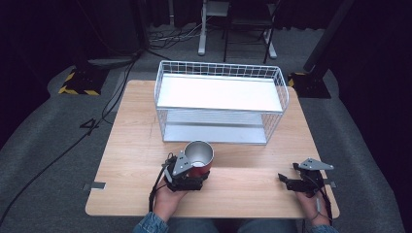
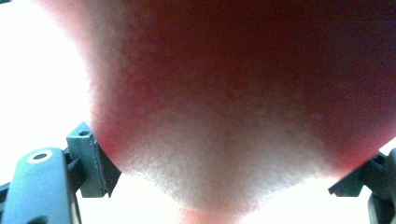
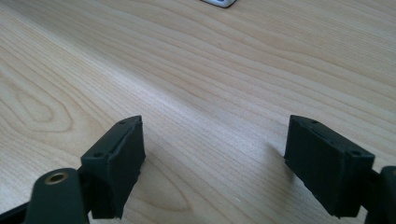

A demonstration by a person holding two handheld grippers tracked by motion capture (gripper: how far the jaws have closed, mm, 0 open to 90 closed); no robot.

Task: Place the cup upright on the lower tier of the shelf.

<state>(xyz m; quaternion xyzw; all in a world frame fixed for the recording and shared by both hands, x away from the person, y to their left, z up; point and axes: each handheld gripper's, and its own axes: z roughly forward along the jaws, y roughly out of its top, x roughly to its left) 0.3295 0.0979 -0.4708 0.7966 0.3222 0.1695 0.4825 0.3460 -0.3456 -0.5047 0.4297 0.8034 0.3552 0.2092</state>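
The red steel cup stands upright on the desk before the wire basket, clamped between the left hand-held gripper's jaws; the right hand-held gripper rests apart, jaws spread.

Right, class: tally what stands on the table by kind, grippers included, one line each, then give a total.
Red cup, held in the left gripper: 1
White wire basket: 1
Grippers, the left one shut on the cup, the right gripper open: 2
Total: 4
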